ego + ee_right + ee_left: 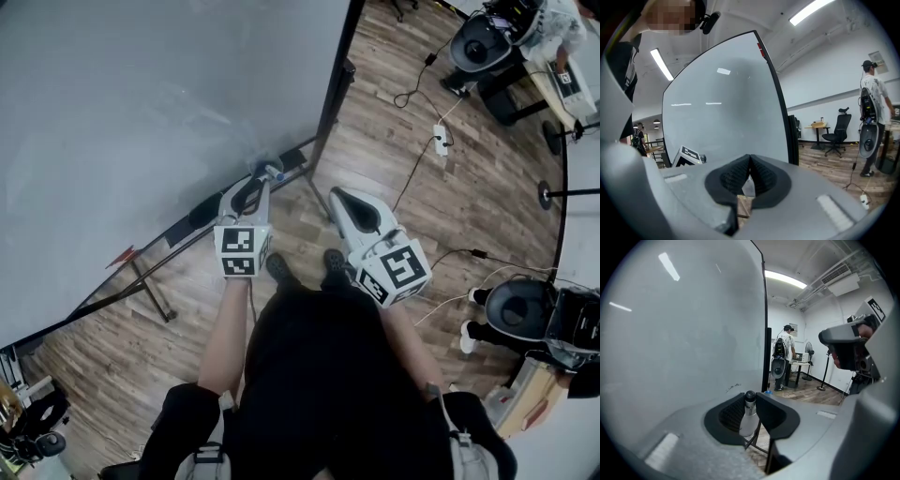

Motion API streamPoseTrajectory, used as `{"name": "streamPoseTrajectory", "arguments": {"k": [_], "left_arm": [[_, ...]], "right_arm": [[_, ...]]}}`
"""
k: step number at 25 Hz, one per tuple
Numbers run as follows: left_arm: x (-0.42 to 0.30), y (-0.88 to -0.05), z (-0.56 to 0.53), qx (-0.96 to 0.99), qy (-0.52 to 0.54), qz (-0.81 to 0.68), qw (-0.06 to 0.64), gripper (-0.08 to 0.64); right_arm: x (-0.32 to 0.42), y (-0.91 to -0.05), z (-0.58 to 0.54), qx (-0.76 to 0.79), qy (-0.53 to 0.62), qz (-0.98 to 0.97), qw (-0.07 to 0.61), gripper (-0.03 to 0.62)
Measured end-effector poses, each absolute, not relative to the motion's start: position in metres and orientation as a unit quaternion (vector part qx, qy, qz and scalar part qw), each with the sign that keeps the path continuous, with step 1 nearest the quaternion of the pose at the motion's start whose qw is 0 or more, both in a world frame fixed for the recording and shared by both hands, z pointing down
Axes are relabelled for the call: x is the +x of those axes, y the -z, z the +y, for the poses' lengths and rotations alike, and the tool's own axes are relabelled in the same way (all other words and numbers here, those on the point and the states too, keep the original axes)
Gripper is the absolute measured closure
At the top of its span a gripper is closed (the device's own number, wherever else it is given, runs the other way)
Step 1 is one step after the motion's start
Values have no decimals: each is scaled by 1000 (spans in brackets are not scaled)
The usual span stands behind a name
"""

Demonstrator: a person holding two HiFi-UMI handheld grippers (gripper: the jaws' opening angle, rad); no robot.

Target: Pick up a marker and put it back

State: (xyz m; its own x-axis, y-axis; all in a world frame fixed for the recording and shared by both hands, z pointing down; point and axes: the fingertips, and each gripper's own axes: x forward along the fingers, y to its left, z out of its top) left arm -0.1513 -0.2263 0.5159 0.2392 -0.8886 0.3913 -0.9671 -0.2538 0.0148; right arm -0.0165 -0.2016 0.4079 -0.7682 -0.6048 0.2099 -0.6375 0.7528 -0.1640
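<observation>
Marker [748,416], white with a black cap, is held between the fingers of the left gripper [750,396], close to the bottom edge of the whiteboard [684,333]. The fingers of the right gripper [749,158] are pressed together, and nothing is held there. A wood floor [441,197] is seen below.

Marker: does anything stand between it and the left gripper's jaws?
Nothing visible does. The marker sits between the jaws of the left gripper, and both pads press on it. The right gripper, shut and empty, is off to the side.
</observation>
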Motion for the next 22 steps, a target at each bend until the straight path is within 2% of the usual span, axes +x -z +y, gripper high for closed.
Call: {"name": "streamPoseTrajectory", "arguments": {"k": [22], "left_arm": [[-131,-426,-190,714,-94,-692,51,480]], "right_arm": [[10,-389,-199,238,-109,-964,43,591]]}}
